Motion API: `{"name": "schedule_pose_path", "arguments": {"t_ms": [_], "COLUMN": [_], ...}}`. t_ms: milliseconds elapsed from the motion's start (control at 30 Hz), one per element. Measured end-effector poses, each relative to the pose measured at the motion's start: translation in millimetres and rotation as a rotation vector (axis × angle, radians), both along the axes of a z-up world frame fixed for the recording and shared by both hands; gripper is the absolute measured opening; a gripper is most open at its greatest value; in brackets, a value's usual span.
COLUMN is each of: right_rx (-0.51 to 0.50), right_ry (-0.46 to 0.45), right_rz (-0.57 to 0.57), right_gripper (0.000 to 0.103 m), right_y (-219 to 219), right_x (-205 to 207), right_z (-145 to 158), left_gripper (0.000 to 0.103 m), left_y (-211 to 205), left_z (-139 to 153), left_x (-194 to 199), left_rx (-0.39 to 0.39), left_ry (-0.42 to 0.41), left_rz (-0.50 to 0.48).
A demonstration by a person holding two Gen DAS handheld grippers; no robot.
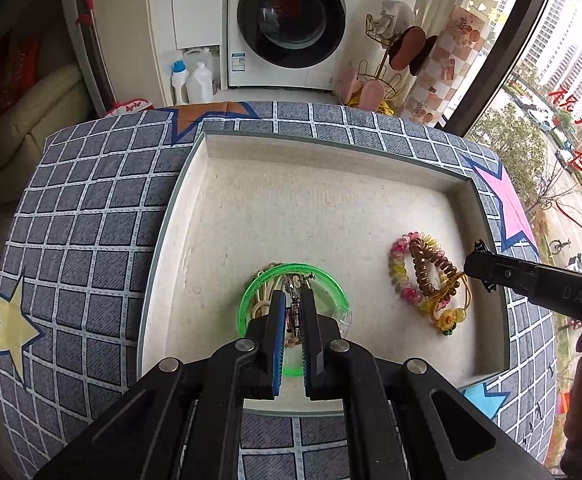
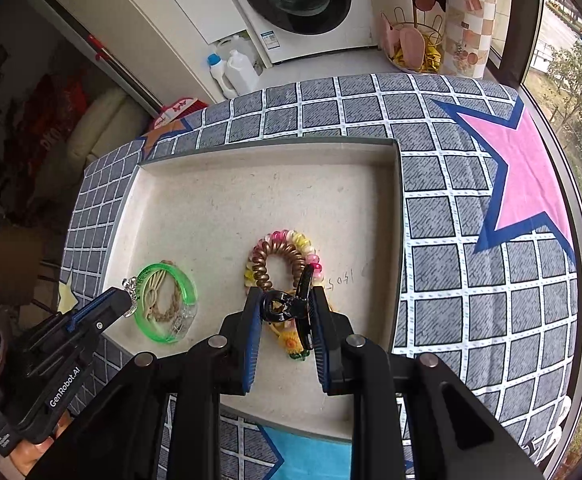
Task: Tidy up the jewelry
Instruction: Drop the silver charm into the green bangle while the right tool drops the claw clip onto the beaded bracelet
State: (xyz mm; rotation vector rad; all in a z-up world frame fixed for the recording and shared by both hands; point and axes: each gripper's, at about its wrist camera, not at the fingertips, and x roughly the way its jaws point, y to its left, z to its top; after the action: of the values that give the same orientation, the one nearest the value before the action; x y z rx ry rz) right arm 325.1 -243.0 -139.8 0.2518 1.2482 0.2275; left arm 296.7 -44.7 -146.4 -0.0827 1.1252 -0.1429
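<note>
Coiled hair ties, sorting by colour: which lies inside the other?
The brown coil, nested inside the larger pink-and-yellow coil on the tray.

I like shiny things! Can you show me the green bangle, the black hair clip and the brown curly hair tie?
green bangle (image 2: 190, 290): right wrist view, right rim.
black hair clip (image 2: 291, 307): right wrist view, middle.
brown curly hair tie (image 1: 421, 268): left wrist view, left coils.

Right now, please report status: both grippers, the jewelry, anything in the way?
Left gripper shut on a silver chain, over the green bangle. Right gripper shut on a black clip, over the coil ties. Tray otherwise clear.
</note>
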Motion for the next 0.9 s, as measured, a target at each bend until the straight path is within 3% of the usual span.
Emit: {"name": "schedule_pose_path", "arguments": {"t_ms": [700,833,900], "right_rx": [-0.002,0.014,0.026], "right_ry": [0.038,0.046,0.045], "right_rz": [0.037,0.03,0.022], "right_gripper": [0.026,0.045,0.048], "right_y": [0,-2,-3], "right_x": [13,13,12], "right_z": [-29,-30,-28], "left_gripper": [0.02,0.02,0.02], "left_y": [-16,-18,-18], "left_z": [-25,-20,-16], "left_x": [8,8,8], "left_rx": [0.153,0.161,0.153], "left_ry": [0.037,0.028,0.022], "left_rz": [-0.035,-0.035,-0.035]}}
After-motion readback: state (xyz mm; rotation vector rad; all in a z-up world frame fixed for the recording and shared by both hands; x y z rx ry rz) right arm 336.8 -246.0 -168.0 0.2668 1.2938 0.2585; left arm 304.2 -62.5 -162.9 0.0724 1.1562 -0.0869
